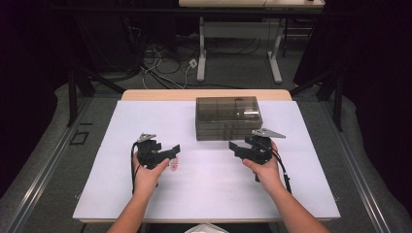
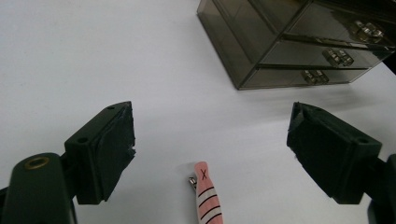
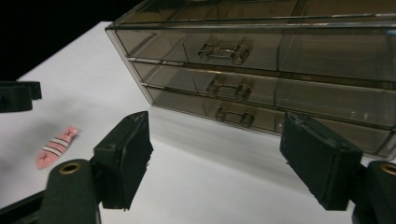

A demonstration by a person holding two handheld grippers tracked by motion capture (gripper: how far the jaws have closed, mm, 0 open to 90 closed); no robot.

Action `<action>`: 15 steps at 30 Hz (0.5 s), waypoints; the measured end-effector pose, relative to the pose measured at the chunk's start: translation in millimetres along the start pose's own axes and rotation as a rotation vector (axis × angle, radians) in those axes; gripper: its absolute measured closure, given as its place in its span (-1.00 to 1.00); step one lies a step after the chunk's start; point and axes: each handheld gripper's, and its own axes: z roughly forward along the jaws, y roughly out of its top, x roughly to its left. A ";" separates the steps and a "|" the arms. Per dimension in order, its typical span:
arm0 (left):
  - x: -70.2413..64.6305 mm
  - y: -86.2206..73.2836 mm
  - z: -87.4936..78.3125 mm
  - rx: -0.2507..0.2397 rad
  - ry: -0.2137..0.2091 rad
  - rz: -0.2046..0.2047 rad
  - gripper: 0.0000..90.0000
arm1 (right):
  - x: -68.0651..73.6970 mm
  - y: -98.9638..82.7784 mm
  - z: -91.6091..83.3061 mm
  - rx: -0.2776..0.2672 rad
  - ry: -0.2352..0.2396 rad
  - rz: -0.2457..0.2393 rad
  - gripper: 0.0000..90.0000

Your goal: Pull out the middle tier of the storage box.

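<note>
So far nothing is stowed: the smoky drawer box [image 1: 228,118] at the desk's [image 1: 97,194] far side has all three drawers shut. Your right claw [image 3: 215,158] gapes empty before them. Your left claw [image 2: 210,149] spreads wide, gripping nothing, the pink hair clip [image 2: 207,193] lying loose between its jaws.

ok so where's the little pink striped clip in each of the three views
High view: the pink clip lies on the white table just right of the left gripper.
Left gripper view: bottom centre, on the table between that gripper's open fingers.
Right gripper view: far left, low on the table.
Shared landmark: the smoky drawer box, beyond the clip in all three.
</note>
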 end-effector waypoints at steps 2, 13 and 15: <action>-0.8 0.3 -0.1 -0.002 -0.002 0.004 -0.66 | 0.7 -1.3 3.0 -0.002 0.002 0.005 -0.40; 1.7 4.3 -3.3 -0.015 0.015 0.009 -0.65 | 5.8 -1.6 16.7 -0.010 0.031 0.064 -0.09; 2.3 4.5 -4.5 -0.013 0.021 0.013 -0.65 | 7.0 -1.1 17.0 -0.010 0.039 0.091 -0.04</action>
